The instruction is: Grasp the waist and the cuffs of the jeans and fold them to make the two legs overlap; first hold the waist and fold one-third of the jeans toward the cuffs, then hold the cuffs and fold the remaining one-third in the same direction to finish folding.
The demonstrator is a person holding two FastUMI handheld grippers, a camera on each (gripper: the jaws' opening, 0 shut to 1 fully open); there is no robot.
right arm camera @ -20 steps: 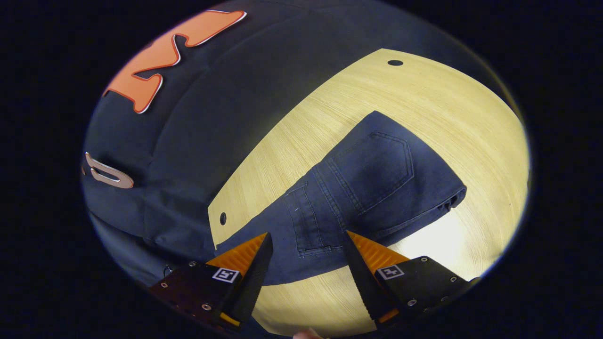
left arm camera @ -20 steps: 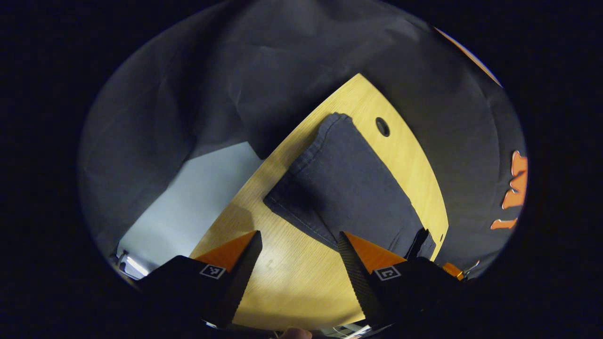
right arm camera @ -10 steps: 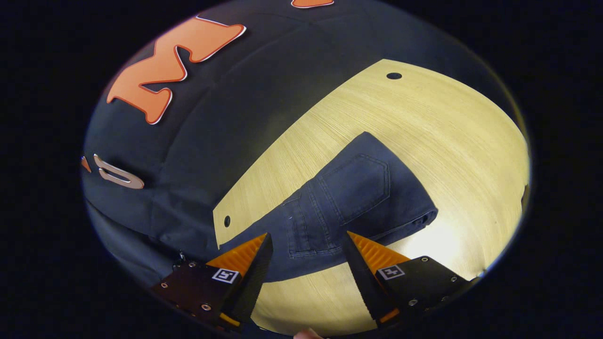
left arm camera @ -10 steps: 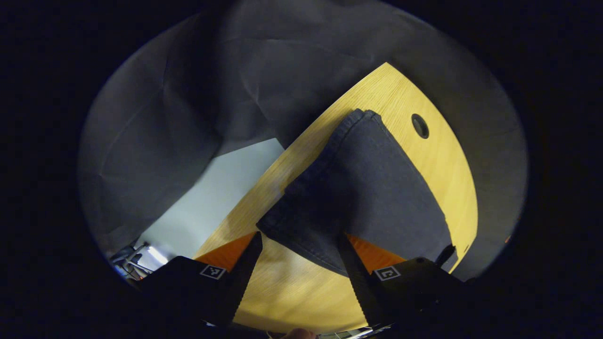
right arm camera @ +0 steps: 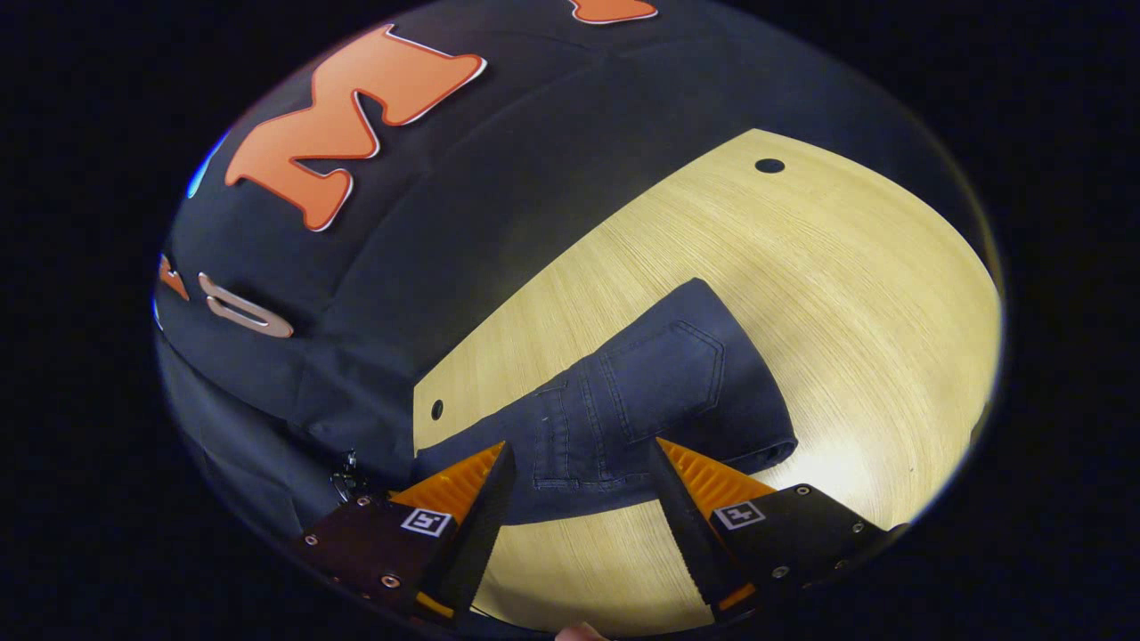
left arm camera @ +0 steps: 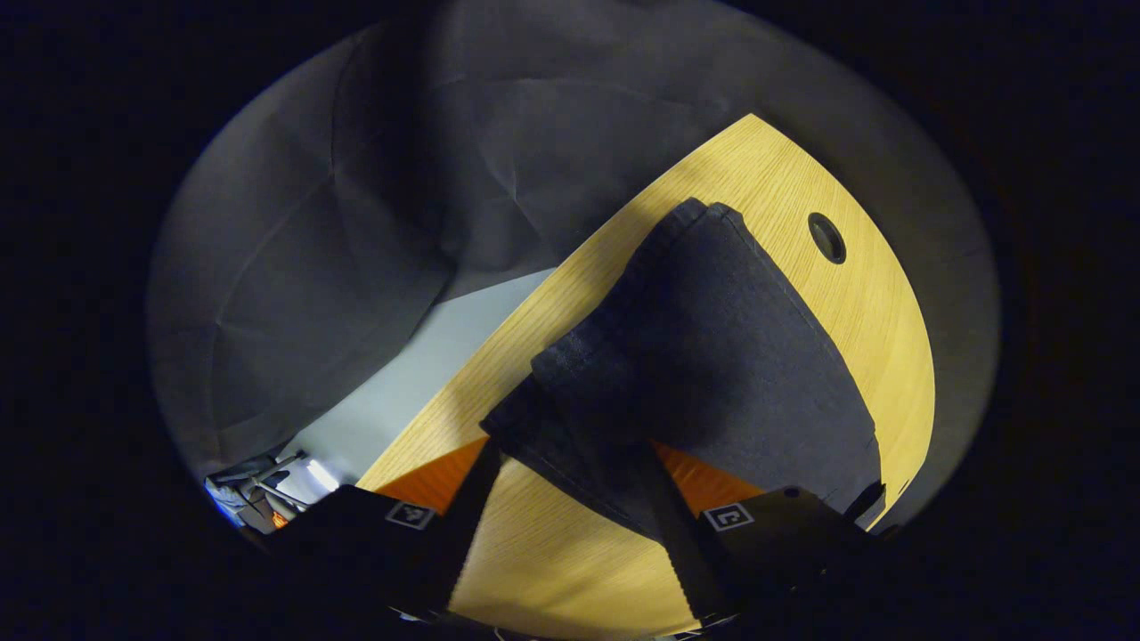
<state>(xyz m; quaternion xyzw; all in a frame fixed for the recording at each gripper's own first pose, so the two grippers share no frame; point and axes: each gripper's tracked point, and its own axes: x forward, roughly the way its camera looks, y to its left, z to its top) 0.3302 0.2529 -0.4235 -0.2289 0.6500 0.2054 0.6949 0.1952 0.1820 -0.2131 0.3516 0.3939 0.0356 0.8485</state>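
Observation:
Dark blue jeans [left arm camera: 712,356] lie folded on the wooden table [left arm camera: 552,570], the legs stacked one on the other. In the left gripper view the cuff end [left arm camera: 552,427] reaches down to my left gripper [left arm camera: 570,507], which is open; the cuff's corner sits between its tips and covers part of the right-hand finger. In the right gripper view the jeans [right arm camera: 659,392] show a back pocket and the folded-over waist part. My right gripper [right arm camera: 579,476] is open just short of that cloth, above the table [right arm camera: 846,294], with nothing held.
The table's left edge runs diagonally in the left gripper view, with pale floor [left arm camera: 401,392] below it. Round cable holes [left arm camera: 826,238] [right arm camera: 769,166] sit near the table's corners. Bare wood lies to the right of the jeans in the right gripper view.
My left gripper has moved in toward the cuffs, whose corner now lies between its tips. The right gripper has drawn back, so the jeans look smaller. Both stayed open.

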